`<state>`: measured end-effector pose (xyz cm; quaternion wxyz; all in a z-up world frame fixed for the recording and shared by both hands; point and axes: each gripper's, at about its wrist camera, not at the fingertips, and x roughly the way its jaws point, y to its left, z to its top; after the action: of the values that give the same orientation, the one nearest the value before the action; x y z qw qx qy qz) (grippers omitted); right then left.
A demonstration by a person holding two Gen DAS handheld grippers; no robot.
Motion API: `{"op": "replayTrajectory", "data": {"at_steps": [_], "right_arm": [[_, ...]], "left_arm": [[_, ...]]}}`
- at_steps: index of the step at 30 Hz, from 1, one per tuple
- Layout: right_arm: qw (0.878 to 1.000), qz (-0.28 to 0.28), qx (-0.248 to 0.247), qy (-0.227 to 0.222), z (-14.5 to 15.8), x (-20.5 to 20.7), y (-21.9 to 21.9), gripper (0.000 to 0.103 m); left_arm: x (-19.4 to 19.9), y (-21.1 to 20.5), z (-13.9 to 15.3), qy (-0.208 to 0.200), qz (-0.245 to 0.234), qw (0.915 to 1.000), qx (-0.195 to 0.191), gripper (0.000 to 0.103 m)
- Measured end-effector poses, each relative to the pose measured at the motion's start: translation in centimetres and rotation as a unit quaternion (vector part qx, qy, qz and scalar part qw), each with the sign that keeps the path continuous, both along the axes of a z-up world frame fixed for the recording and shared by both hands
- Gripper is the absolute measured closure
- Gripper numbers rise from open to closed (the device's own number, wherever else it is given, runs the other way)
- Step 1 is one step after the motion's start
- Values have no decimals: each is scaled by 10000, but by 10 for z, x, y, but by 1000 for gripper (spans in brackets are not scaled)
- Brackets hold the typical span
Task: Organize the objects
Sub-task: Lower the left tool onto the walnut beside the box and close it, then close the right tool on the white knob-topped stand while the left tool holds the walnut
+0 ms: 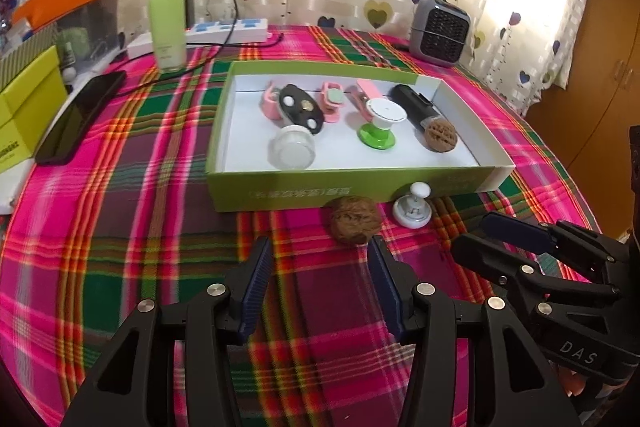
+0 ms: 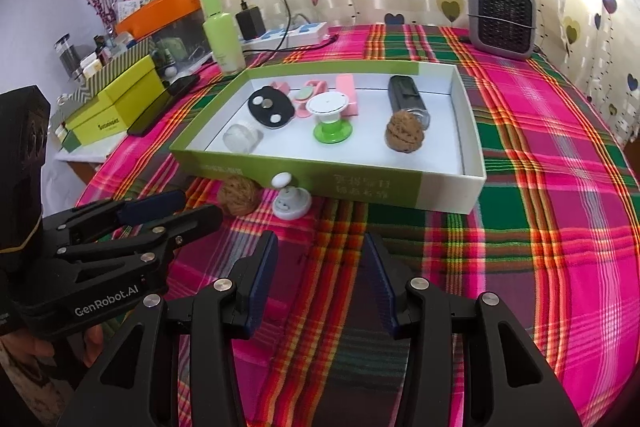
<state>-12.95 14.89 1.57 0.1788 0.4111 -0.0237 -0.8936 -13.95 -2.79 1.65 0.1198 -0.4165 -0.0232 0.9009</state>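
A shallow green box (image 1: 304, 193) (image 2: 320, 179) lies on the plaid cloth. It holds a walnut (image 1: 440, 135) (image 2: 404, 135), a green-and-white knob (image 1: 380, 125) (image 2: 330, 119), a glass jar (image 1: 292, 149), a black oval piece (image 1: 300, 107), a black cylinder (image 1: 416, 105) and pink clips (image 1: 332, 101). In front of the box lie a second walnut (image 1: 354, 221) (image 2: 239, 201) and a small white knob (image 1: 412, 211) (image 2: 290, 203). My left gripper (image 1: 320, 251) (image 2: 200, 203) stands open just short of the loose walnut. My right gripper (image 2: 320, 243) (image 1: 472, 231) is open and empty, right of the white knob.
A green bottle (image 1: 168, 23), a power strip (image 1: 232, 29) with a cable, a dark phone (image 1: 80, 115) and yellow-green boxes (image 2: 116, 103) crowd the back left. A grey heater (image 2: 502, 15) stands at the back right before the heart-print curtain. A hand (image 2: 48, 343) holds the left gripper.
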Motion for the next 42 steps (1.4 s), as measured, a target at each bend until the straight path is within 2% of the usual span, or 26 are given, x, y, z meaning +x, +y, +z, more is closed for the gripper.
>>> {"op": "replayTrajectory", "data": {"at_steps": [17,24,31,42], "right_arm": [[9999,-53,-14,-139,-5,-6,2,58],[9999,-15,26,-154,-6,-7,-1,58],[9998,-26,89,-154,-6,-6,-2,58],[9997,29,190,-142,-7,-9,-10,58]], "left_arm": [[-22,17,-6,-83,-49,9998,-149,55],[-21,14,-7,-78,10,10000,-59,56],[-22,7,-7,-90,156,9998,8,75],[-17,-6,-7,-107,309,9995,27,75]]}}
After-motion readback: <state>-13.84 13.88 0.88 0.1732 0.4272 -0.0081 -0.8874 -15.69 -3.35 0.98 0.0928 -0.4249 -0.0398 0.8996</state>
